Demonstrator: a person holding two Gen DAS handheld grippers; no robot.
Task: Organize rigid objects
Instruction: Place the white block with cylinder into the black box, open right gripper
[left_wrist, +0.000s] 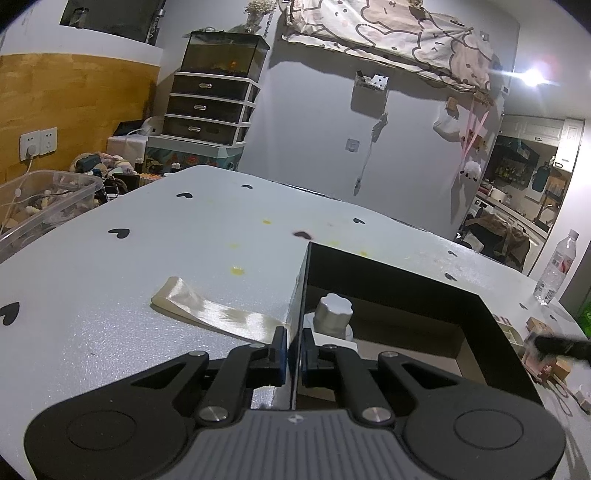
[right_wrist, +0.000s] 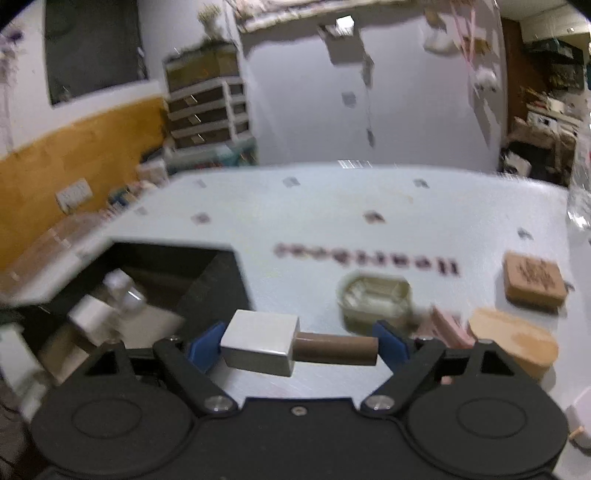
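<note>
My left gripper (left_wrist: 294, 345) is shut on the left wall of an open black box (left_wrist: 399, 266) standing on the white table (left_wrist: 147, 258). Inside the box stands a silver knob-shaped piece (left_wrist: 334, 314) on a white block. My right gripper (right_wrist: 299, 341) is shut on a small mallet, a silver block head (right_wrist: 260, 347) with a brown cylinder handle (right_wrist: 334, 349), held crosswise just above the table, right of the black box (right_wrist: 218, 280). The right wrist view is blurred by motion. The right gripper shows as a dark blur at the right edge of the left wrist view (left_wrist: 561, 347).
A cream ribbon-like strip (left_wrist: 207, 312) lies left of the box. On the table by the right gripper lie a pale octagonal dish (right_wrist: 375, 301), a brown stamped block (right_wrist: 533, 284), an oval wooden piece (right_wrist: 513, 339) and a pink piece (right_wrist: 448, 325). A water bottle (left_wrist: 556, 267) stands at the far right edge.
</note>
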